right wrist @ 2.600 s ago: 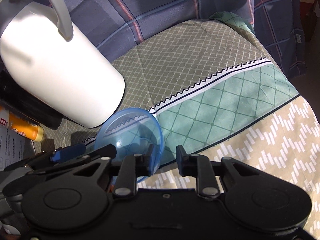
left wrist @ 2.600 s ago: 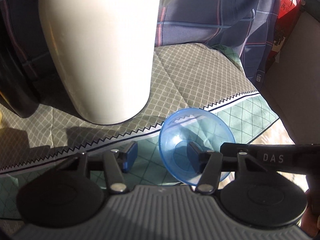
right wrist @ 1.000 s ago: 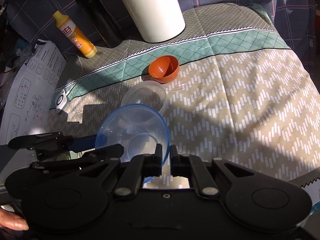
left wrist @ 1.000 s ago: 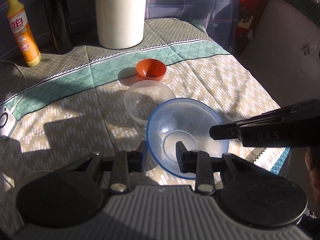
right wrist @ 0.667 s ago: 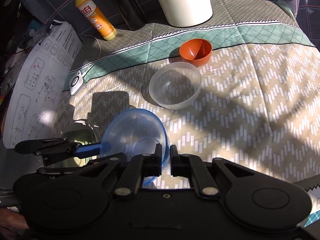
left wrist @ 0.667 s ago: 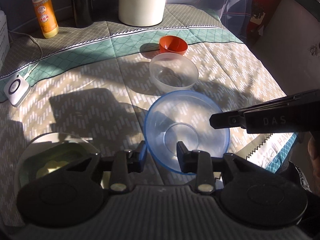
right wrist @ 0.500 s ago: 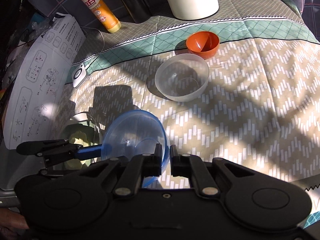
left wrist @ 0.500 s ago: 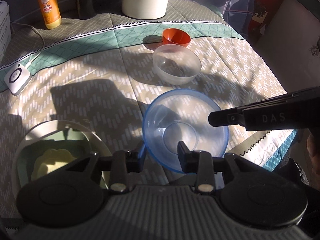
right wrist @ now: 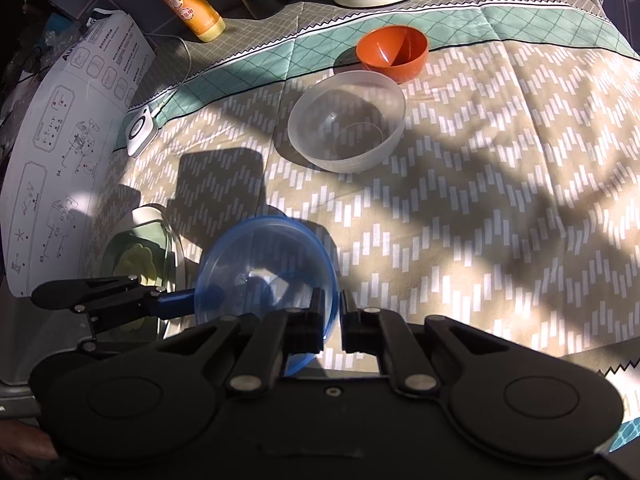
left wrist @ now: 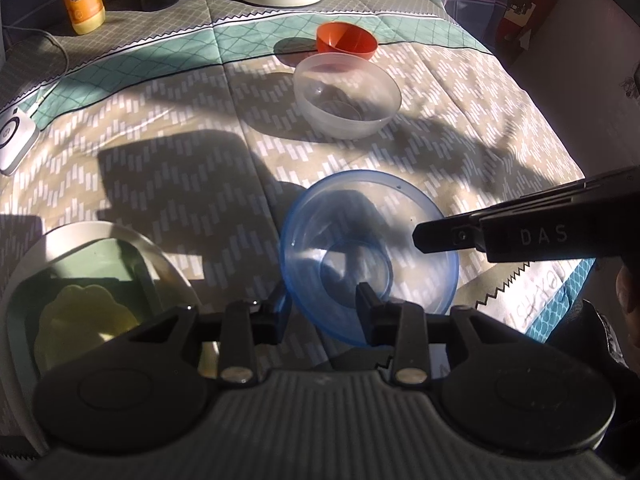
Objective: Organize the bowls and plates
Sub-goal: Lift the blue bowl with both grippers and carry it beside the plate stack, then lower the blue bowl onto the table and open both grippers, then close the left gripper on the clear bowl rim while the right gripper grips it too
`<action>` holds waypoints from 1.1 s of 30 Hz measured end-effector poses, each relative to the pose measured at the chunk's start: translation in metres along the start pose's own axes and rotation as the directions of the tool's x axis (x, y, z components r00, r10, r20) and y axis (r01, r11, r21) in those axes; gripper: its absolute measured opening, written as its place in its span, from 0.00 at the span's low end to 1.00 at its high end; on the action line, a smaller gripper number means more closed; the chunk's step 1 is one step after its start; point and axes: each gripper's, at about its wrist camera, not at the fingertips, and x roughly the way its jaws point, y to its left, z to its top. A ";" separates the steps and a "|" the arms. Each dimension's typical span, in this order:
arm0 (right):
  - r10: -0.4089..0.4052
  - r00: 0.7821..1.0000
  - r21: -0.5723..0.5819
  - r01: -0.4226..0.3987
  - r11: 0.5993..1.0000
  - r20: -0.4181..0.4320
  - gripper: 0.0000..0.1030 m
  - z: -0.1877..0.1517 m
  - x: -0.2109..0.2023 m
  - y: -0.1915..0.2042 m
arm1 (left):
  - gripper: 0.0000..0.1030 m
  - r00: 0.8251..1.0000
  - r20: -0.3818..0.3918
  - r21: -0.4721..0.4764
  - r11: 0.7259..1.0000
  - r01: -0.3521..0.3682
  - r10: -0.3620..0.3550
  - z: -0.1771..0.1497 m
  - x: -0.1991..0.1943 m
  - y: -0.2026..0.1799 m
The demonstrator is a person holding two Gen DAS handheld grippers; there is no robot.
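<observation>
Blue see-through bowl (right wrist: 264, 272), rim pinched by right claw (right wrist: 339, 320), left claw (left wrist: 322, 312) astride rim, loosened

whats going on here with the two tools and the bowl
A person holding a tool in each hand is sorting dishes on a patterned cloth. The right tool is clamped shut on the rim of a blue bowl. The left tool straddles the bowl's near rim, and its jaws have just been opening. A clear bowl and an orange bowl sit further back, touching or nearly so. Stacked plates lie left of the blue bowl.
</observation>
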 end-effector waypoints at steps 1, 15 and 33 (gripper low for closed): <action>-0.001 1.000 0.000 0.001 1.000 -0.002 0.08 0.000 0.001 0.000 | 0.33 1.000 -0.003 0.001 1.000 0.000 0.000 0.000 0.001 0.000; -0.005 1.000 0.014 0.005 1.000 0.004 0.45 0.001 0.000 -0.001 | 0.78 0.998 0.057 -0.002 1.000 -0.031 0.031 0.001 -0.010 0.002; -0.031 0.989 0.049 0.024 0.999 0.145 0.92 0.015 -0.030 -0.016 | 1.00 0.982 0.165 -0.092 0.993 -0.077 0.091 0.018 -0.041 0.024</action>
